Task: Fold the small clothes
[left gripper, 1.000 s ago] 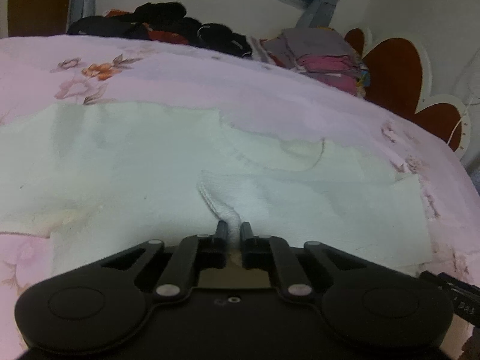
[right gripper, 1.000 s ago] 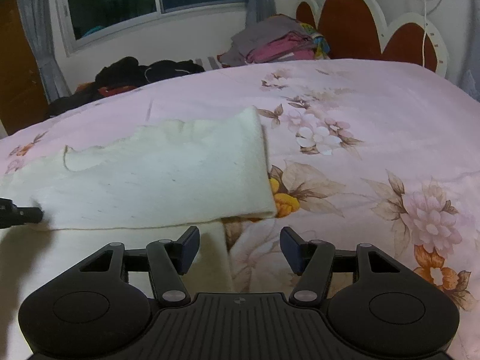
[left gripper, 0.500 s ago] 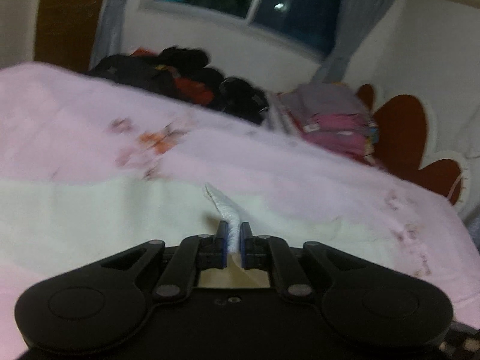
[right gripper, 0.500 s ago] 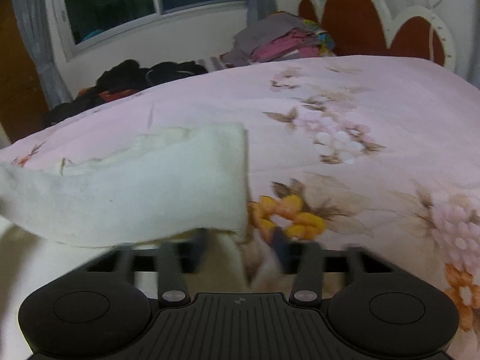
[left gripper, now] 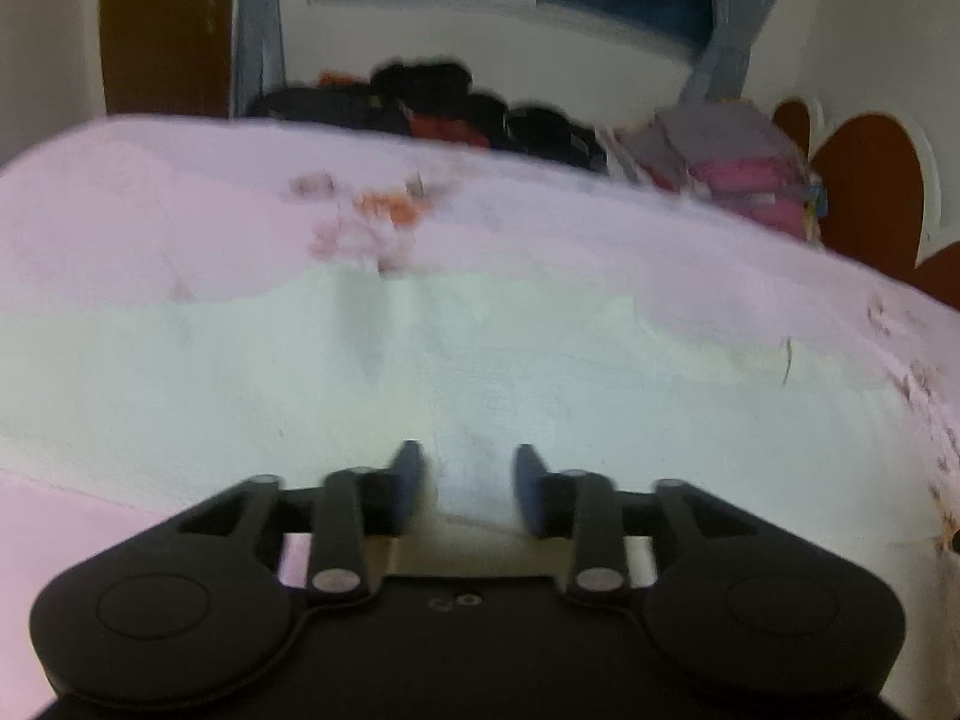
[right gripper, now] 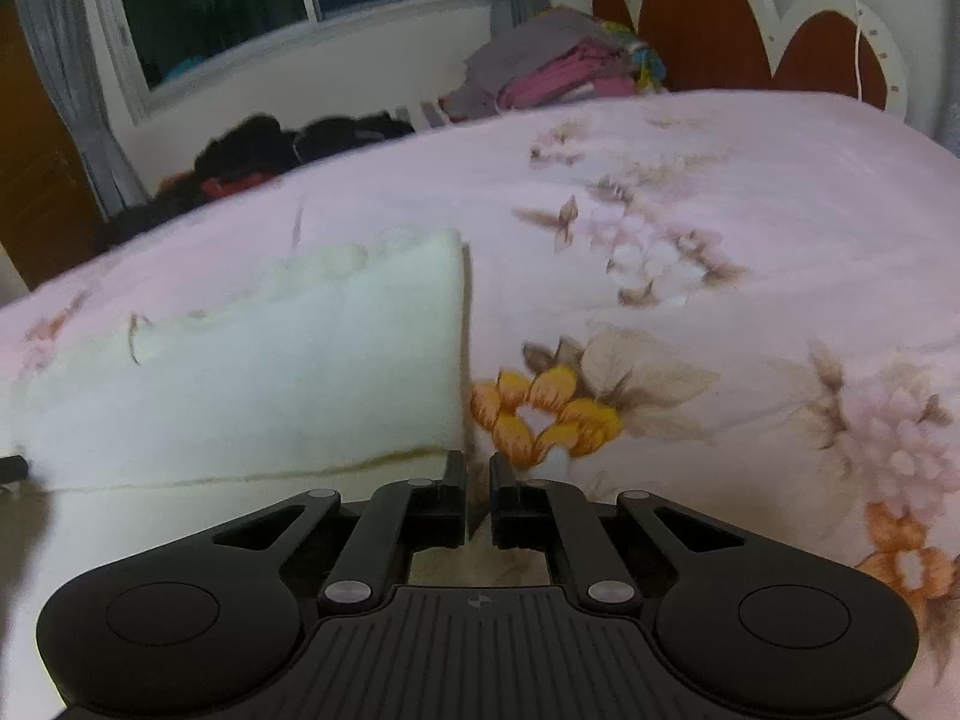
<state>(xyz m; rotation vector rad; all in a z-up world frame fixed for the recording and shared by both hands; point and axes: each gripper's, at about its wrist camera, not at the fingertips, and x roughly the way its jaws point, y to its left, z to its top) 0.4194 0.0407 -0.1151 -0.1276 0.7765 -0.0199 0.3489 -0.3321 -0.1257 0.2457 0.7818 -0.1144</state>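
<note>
- Left matte black plastic two-finger gripper (left gripper: pixel 468 489): blue pads, silver pivot screws, round side discs.
- Right matte black plastic two-finger gripper (right gripper: pixel 478 498): ribbed top plate, small round mark, silver screws, black fingers.

no readable text, labels, brands or numbers anywhere in view

One cream garment (left gripper: pixel 480 372), two clothes piles (right gripper: pixel 558 72), two claws (left gripper: pixel 471 489)
</note>
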